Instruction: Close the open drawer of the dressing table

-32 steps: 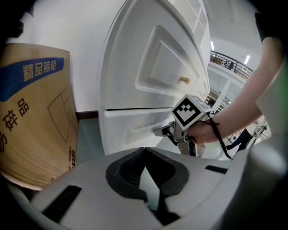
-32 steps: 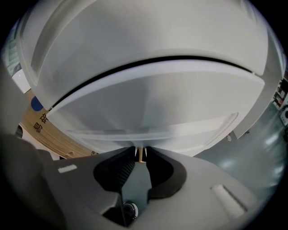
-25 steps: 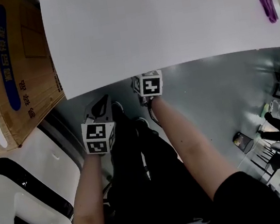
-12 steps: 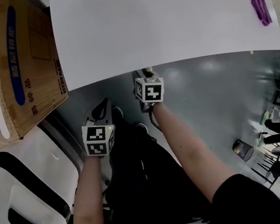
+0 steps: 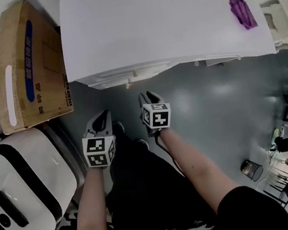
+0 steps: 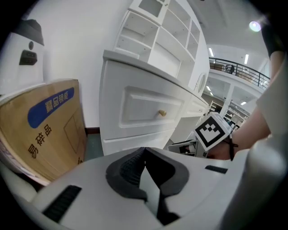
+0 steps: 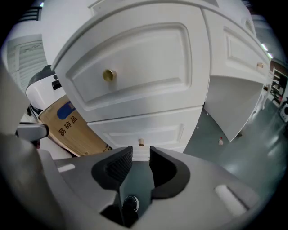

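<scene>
Right gripper jaws, having just narrowed, are being held apart, empty. The knob of the drawer is being framed just beyond them, untouched.

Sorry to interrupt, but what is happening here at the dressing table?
A person holds a gripper in each hand before the white dressing table. Its drawers look shut. The right gripper hangs clear of the lower drawer's knob, jaws apart and empty, having just been closing a little. The left gripper is shut on nothing.

Grey left gripper and right gripper bear black-and-white marker cubes; black short sleeves.
</scene>
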A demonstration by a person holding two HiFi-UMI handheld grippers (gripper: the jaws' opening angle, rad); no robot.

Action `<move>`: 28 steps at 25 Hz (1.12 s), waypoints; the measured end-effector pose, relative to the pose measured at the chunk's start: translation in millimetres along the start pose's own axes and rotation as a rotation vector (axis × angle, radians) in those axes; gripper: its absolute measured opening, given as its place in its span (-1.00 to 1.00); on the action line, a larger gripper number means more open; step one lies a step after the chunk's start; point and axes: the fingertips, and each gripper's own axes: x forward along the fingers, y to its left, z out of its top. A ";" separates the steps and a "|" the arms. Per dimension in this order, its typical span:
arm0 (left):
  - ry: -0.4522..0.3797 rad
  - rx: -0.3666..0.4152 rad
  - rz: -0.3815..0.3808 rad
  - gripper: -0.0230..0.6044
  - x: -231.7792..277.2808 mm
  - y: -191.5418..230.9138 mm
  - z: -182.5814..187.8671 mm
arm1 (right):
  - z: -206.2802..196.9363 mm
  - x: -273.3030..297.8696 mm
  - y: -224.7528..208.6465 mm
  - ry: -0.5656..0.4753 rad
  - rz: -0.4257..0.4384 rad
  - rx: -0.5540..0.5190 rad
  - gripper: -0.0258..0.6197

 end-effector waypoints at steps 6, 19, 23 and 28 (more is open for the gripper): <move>-0.071 -0.023 0.064 -0.90 -60.8 -34.8 6.1 | -4.0 -59.4 14.5 -0.021 0.110 -0.074 -0.71; -0.127 -0.126 0.167 -0.90 -157.5 -80.9 -7.0 | -43.0 -165.4 29.8 0.007 0.203 -0.231 -0.91; -0.144 -0.128 0.157 -0.90 -168.1 -88.5 -2.5 | -27.4 -188.4 35.8 -0.069 0.213 -0.267 -0.91; -0.171 -0.107 0.153 -0.90 -182.9 -90.7 1.9 | -17.6 -207.1 43.2 -0.122 0.204 -0.309 -0.91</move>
